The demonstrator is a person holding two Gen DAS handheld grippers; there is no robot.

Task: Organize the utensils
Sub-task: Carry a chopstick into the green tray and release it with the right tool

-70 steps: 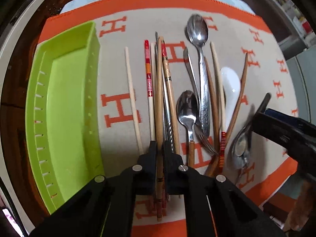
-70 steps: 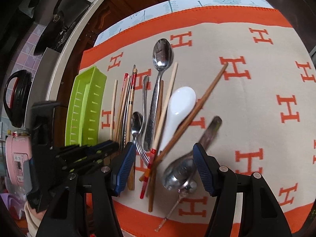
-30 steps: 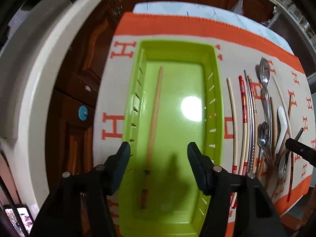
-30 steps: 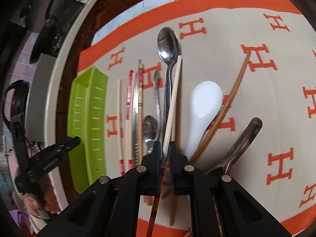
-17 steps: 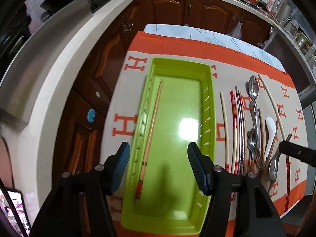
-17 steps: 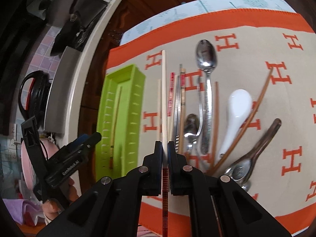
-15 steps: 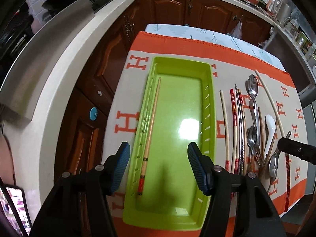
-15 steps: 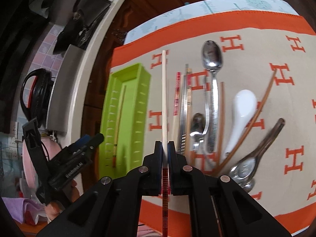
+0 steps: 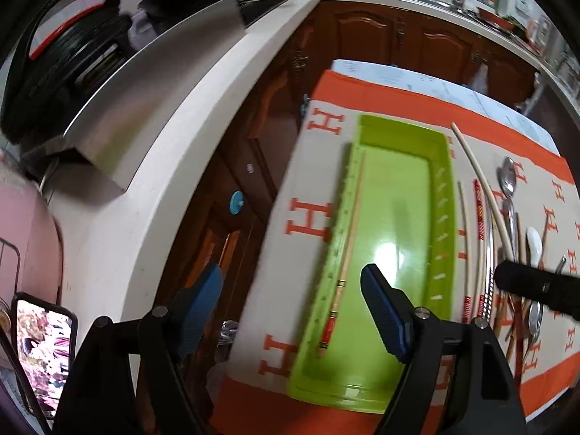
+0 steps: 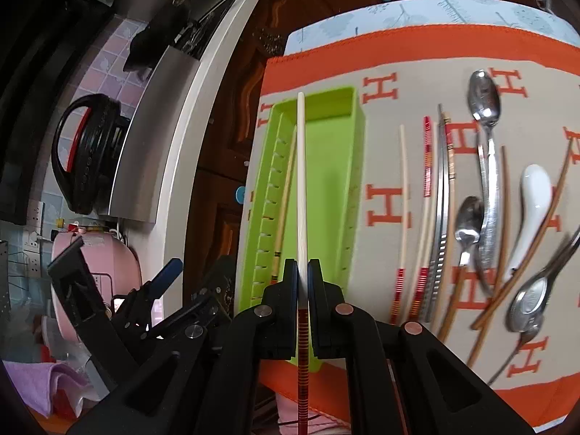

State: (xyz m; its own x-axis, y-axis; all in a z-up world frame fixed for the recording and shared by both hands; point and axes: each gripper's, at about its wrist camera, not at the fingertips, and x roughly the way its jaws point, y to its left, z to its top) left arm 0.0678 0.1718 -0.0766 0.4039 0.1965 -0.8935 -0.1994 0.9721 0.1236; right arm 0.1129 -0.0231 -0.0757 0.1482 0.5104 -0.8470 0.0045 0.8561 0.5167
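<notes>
A second ago the right gripper [image 10: 302, 272] pinched a cream chopstick [image 10: 301, 181] down among the spoons. Now it has lifted that chopstick and carried it over the green tray [image 10: 326, 166]. Its jaws are pressed tight on the stick, and the stick's red striped end pokes out behind them.

The left gripper [image 9: 291, 291] has pulled back from the tray, and its jaws are opening wider with nothing between them. The wooden chopstick [image 9: 344, 253] it dropped lies in the tray just ahead of it, along the slotted wall.

The tray is shiny plastic, long and boxy. The cloth [image 9: 308, 217] on the bench looks soft, with orange letters. To the right of the right gripper lie thin sticks, shiny metal spoons [image 10: 485, 166] and a smooth white spoon [image 10: 531, 210].
</notes>
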